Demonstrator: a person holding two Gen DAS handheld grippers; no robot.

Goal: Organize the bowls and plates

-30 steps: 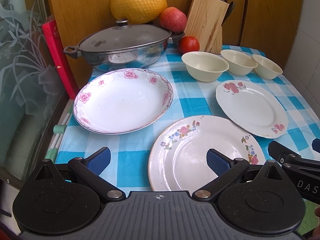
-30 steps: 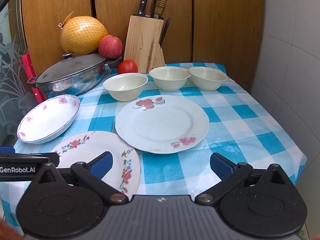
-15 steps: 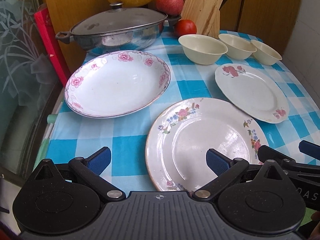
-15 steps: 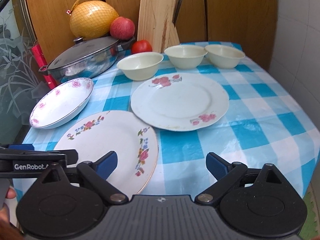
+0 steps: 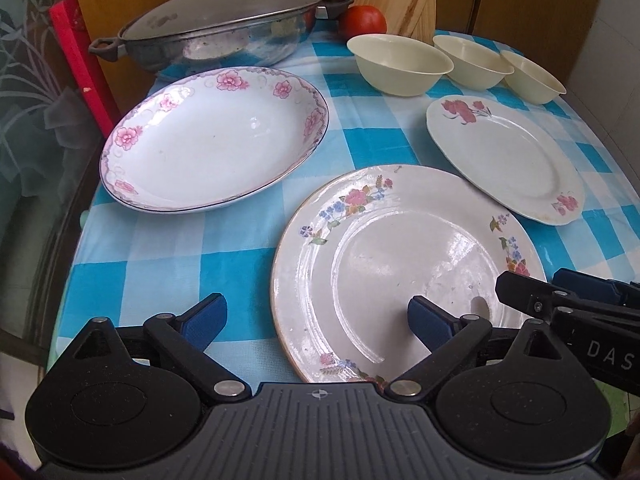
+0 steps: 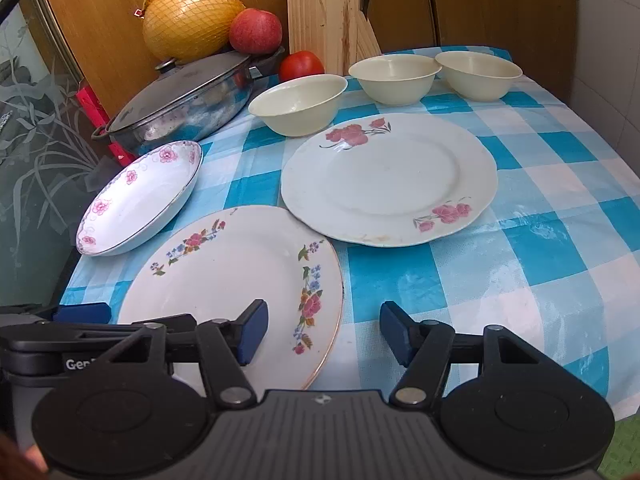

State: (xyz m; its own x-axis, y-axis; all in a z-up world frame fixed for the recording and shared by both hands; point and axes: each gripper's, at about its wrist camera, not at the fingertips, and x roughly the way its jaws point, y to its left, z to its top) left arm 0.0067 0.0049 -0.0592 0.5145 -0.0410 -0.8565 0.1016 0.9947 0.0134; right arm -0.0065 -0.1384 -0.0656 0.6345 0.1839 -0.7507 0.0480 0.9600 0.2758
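The left hand-held gripper (image 5: 316, 316) stands released, jaws wide, straddling the near left rim of the multicolour-flowered plate (image 5: 404, 264); one pad hangs over the plate, the other over the checked tablecloth (image 5: 168, 272). The right hand-held gripper (image 6: 324, 332) is also released: its jaws have just been closing and now bracket the same plate's near right rim, pads not touching it. This plate lies flat at the table's near edge. Just beyond it lies the red-flowered plate (image 6: 390, 182) (rims nearly meeting). The pink-flowered deep plate (image 5: 212, 140) sits to the left. Three cream bowls (image 6: 298, 104) form a row behind, before the lidded pan (image 5: 224, 28), tomato (image 6: 301, 65) and knife block (image 6: 326, 14).
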